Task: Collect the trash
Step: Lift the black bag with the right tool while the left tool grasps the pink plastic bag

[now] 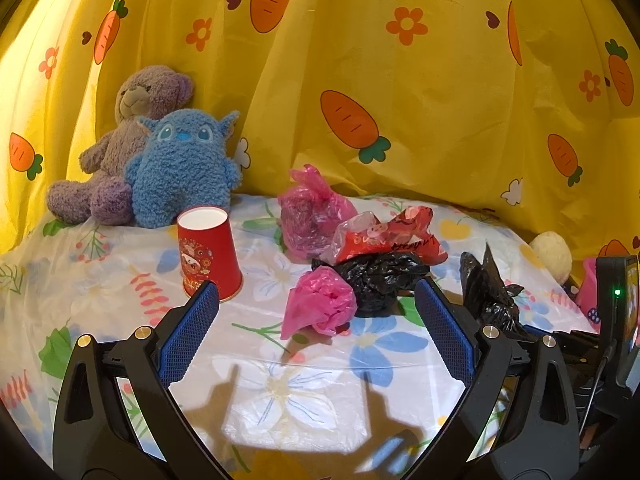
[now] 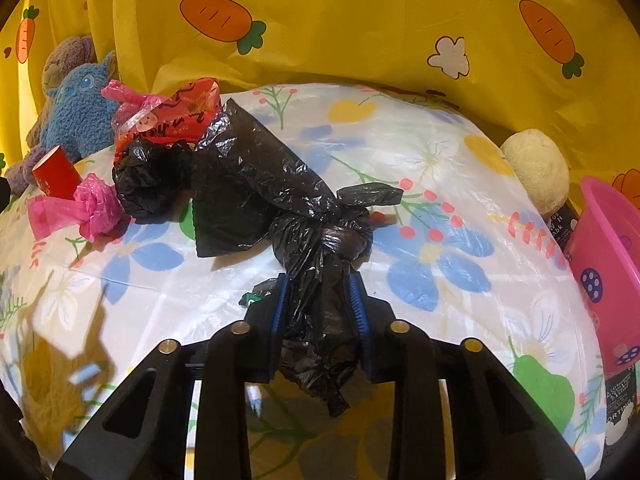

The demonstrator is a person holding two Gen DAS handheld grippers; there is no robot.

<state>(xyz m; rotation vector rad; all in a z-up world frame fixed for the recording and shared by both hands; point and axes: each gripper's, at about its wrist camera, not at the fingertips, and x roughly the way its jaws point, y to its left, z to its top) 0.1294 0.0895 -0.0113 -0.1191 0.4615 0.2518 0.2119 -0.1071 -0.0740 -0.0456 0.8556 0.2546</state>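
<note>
My right gripper [image 2: 320,284] is shut on a knotted black plastic bag [image 2: 316,240] whose loose end trails over the floral tablecloth [image 2: 460,152]; the same bag shows at the right of the left wrist view [image 1: 486,292]. My left gripper [image 1: 318,294] is open and empty, just short of a crumpled pink bag [image 1: 320,306]. Behind it lie a balled black bag [image 1: 376,276], a red snack wrapper [image 1: 384,236] and a larger pink bag [image 1: 310,216]. A red paper cup [image 1: 208,250] stands upside down by my left fingertip.
A purple teddy bear [image 1: 120,140] and a blue plush toy [image 1: 182,168] sit at the back left against a yellow carrot-print curtain [image 1: 400,80]. A cream plush ball [image 2: 536,172] and a pink bin [image 2: 608,268] stand at the right edge.
</note>
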